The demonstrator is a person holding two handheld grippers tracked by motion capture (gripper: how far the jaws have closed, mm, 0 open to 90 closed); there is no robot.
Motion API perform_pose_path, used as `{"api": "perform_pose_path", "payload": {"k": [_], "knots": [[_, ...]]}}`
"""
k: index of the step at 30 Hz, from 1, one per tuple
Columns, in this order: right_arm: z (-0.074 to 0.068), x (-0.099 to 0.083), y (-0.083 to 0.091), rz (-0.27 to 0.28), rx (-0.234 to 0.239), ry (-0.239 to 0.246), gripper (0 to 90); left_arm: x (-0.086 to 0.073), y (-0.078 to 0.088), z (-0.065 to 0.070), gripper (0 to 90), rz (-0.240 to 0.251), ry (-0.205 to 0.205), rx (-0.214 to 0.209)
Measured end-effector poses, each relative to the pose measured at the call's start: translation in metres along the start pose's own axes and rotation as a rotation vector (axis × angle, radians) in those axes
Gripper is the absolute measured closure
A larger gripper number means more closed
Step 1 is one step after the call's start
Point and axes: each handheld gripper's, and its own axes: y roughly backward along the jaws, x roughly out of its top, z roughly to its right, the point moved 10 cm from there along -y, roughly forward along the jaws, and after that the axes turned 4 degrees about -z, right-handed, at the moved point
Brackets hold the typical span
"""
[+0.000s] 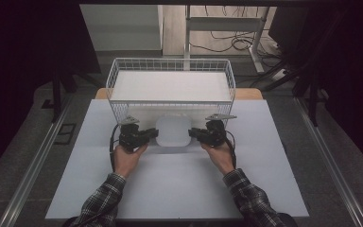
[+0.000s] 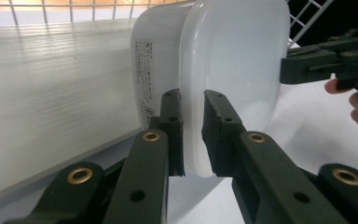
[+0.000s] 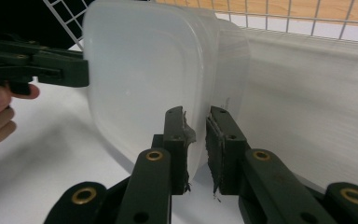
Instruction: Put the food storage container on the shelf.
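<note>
A white square plastic container with a lid (image 1: 173,131) is held between both grippers just in front of the wire basket (image 1: 118,71). My left gripper (image 1: 155,134) is shut on the container's left rim, and in the left gripper view its pads clamp the lid edge (image 2: 195,135). My right gripper (image 1: 192,133) is shut on the right rim, pads pinching the lid edge (image 3: 197,140). A printed label (image 2: 145,84) runs down the container's side. The container sits just above the white table sheet (image 1: 179,179).
The white wire basket stands at the far middle of the table with a flat white panel (image 1: 170,86) inside it. Dark curtains flank both sides. A metal stand and cables (image 1: 227,40) lie on the floor beyond the table.
</note>
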Motion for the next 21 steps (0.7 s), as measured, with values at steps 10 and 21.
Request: {"api": "perform_pose_path", "payload": {"k": [10, 21], "knots": [[0.005, 0.008, -0.006, 0.018, -0.057, 0.046, 74.0, 0.006, -0.007, -0.003, 78.8, 0.041, -0.085, 0.066], [0.017, 0.026, -0.012, 0.049, -0.131, 0.057, 68.5, 0.023, -0.015, -0.017, 72.2, 0.087, -0.082, 0.121]]}}
